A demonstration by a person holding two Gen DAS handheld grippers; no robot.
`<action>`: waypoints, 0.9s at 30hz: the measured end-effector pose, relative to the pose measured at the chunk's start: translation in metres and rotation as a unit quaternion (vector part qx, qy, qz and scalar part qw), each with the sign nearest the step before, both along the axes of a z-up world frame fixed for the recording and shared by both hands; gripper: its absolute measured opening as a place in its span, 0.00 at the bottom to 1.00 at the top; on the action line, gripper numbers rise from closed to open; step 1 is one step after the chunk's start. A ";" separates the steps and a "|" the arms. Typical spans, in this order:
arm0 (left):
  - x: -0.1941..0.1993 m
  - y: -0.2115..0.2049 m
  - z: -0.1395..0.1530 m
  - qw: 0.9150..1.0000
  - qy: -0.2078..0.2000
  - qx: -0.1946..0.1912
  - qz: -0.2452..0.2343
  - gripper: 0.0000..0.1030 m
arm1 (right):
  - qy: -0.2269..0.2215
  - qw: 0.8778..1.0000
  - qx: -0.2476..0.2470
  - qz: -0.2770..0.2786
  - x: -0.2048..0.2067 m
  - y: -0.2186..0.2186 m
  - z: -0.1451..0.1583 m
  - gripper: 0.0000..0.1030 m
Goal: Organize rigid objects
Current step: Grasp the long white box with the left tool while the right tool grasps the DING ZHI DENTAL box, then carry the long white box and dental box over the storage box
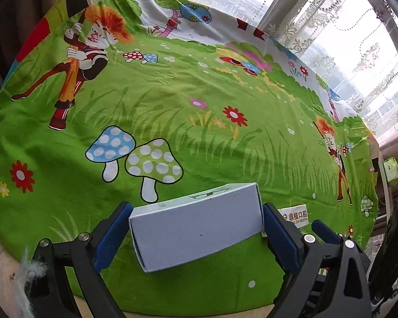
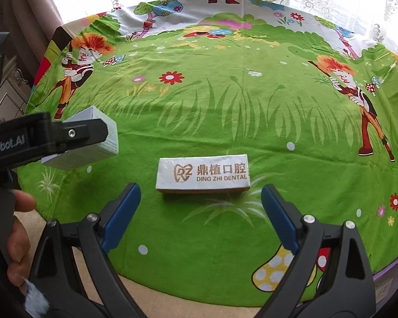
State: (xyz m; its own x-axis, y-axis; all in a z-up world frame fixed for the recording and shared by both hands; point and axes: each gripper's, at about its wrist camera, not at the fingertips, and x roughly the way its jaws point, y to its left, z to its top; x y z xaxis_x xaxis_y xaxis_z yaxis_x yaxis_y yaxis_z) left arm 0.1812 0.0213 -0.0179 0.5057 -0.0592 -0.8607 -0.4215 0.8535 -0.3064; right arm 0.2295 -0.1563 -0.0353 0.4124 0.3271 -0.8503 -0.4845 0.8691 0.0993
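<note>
My left gripper is shut on a plain grey-white box, held by its two ends a little above the green cartoon cloth. In the right wrist view that box and the left gripper show at the left. A white box printed "DING ZHI DENTAL" lies flat on the cloth, just ahead of my right gripper, which is open and empty. The printed box also shows in the left wrist view, to the right of the held box.
The cloth covers a table that ends at a window with lace curtains at the back. A beige table edge shows at the near side. A small green box sits off the table at far right.
</note>
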 end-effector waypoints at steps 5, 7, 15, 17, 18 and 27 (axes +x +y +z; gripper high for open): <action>-0.019 0.001 0.002 1.000 -0.015 -0.007 0.004 0.94 | 0.004 1.000 -0.020 -0.003 0.009 0.010 -0.009 0.91; -0.026 -0.001 0.003 1.000 -0.022 -0.006 0.001 0.94 | 0.006 1.000 -0.025 -0.001 0.011 0.013 -0.012 0.91; -0.030 -0.009 0.001 1.000 -0.029 0.008 -0.007 0.94 | -0.006 0.999 -0.050 -0.003 0.010 0.018 -0.017 0.81; -0.032 -0.010 0.001 0.999 -0.031 0.009 -0.007 0.94 | -0.010 0.999 -0.050 -0.011 0.008 0.015 -0.017 0.81; -0.034 -0.010 0.002 0.999 -0.035 0.011 -0.007 0.94 | -0.013 0.998 -0.051 -0.018 0.007 0.013 -0.016 0.81; -0.061 -0.015 0.015 0.998 -0.054 0.017 -0.006 0.94 | -0.064 0.996 -0.041 -0.037 -0.032 -0.008 0.016 0.81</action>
State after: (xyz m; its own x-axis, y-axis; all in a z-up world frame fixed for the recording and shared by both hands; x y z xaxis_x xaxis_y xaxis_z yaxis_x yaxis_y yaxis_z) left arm 0.1201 0.0062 -0.0031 0.5943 -0.0377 -0.8034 -0.3769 0.8694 -0.3196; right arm 0.1975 -0.1644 -0.0189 0.5395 0.2229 -0.8120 -0.4221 0.9060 -0.0318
